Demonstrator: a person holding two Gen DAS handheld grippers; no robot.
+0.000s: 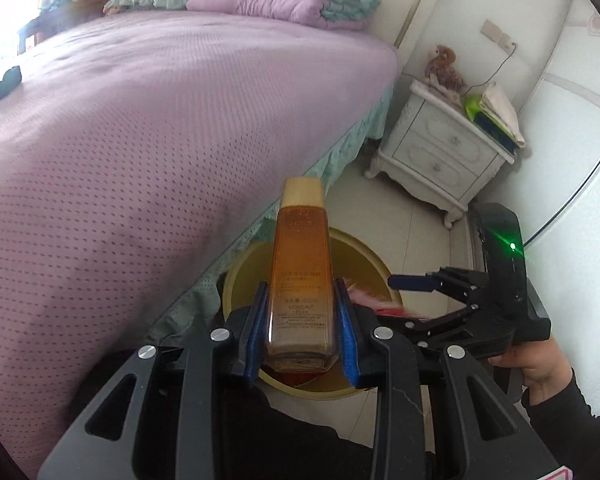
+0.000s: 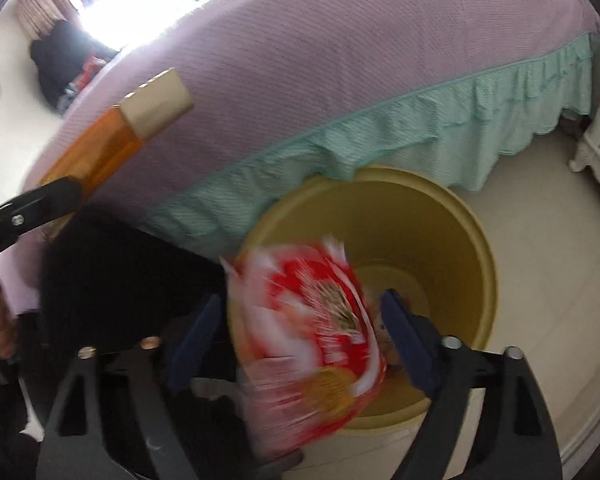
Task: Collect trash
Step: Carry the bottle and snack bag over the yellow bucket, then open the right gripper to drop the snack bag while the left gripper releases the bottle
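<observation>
My left gripper (image 1: 302, 326) is shut on an amber bottle (image 1: 301, 276) with a beige cap, held above a yellow bin (image 1: 240, 276) beside the bed. The bottle also shows in the right wrist view (image 2: 100, 152), at the left. My right gripper (image 2: 304, 320) is open over the yellow bin (image 2: 452, 240); a red and white snack wrapper (image 2: 312, 320), blurred by motion, is between its fingers, and I cannot tell if it touches them. In the left wrist view the right gripper (image 1: 412, 292) reaches over the bin from the right, with the wrapper (image 1: 380, 304) under it.
A bed with a purple cover (image 1: 140, 140) and a teal frill (image 2: 380, 136) runs along the bin's far side. A white nightstand (image 1: 440, 152) with books and a plush toy stands by the wall. Pale floor tiles (image 2: 540, 260) lie right of the bin.
</observation>
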